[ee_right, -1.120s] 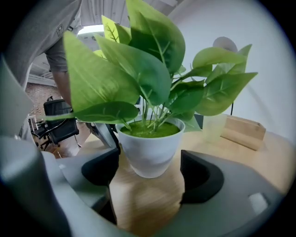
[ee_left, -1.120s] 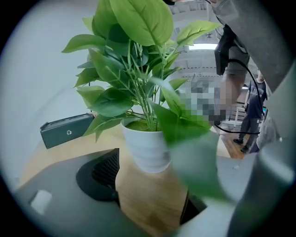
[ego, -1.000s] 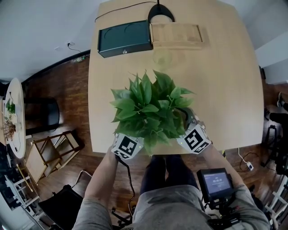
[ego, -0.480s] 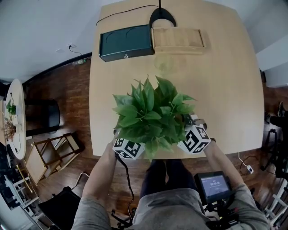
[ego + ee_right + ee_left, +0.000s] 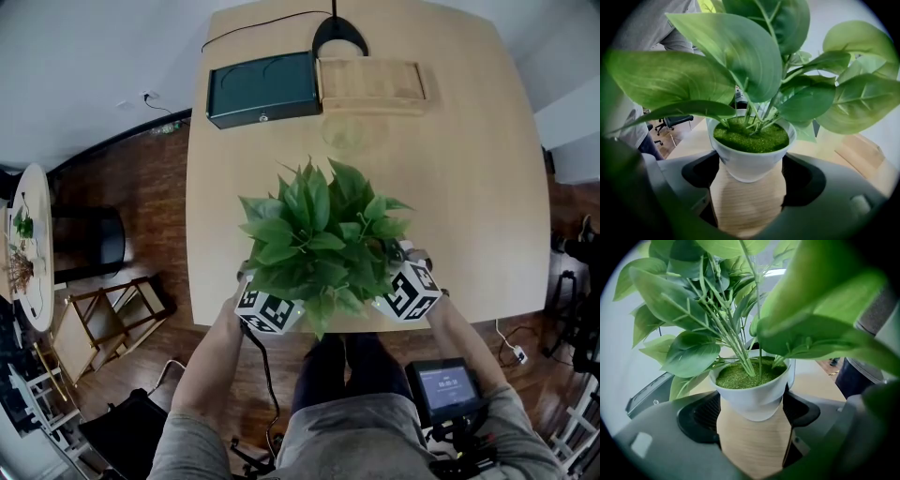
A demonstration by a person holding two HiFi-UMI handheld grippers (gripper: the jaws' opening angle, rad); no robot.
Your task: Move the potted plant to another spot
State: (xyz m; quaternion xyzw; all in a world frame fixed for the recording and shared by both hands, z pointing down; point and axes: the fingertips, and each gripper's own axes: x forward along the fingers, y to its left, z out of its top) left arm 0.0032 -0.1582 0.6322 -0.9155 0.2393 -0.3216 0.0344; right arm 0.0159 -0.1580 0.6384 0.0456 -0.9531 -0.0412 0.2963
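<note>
A pale wooden table [image 5: 487,187] fills the middle of a room with a dark wood floor [image 5: 141,206]. To the left stand a round side table [image 5: 37,281], a black chair [image 5: 89,239] and a folding wooden stool [image 5: 103,314]. On the table's far edge a dark case [image 5: 262,86] lies just left of a wooden tray [image 5: 370,80], with a black lamp base [image 5: 337,37] and its cable behind them. The potted plant [image 5: 323,234] is at the near middle of the table, just in front of the person. A small screen device [image 5: 450,384] hangs at the person's right hip. From the head view the leaves hide the pot and both sets of jaws; only the marker cubes [image 5: 267,309] show, one at each near side of the foliage. The gripper views look under the leaves. The left gripper [image 5: 752,411] has its jaws spread wide and pressed against opposite walls of the white pot [image 5: 754,397]. The right gripper [image 5: 750,171] clasps the same pot from the other side. The pot is filled to just below its rim with green granular moss [image 5: 740,376], from which the stems rise. I cannot tell whether its base touches the wood. The right gripper view alone shows an office chair [image 5: 675,123] out on the floor.
</note>
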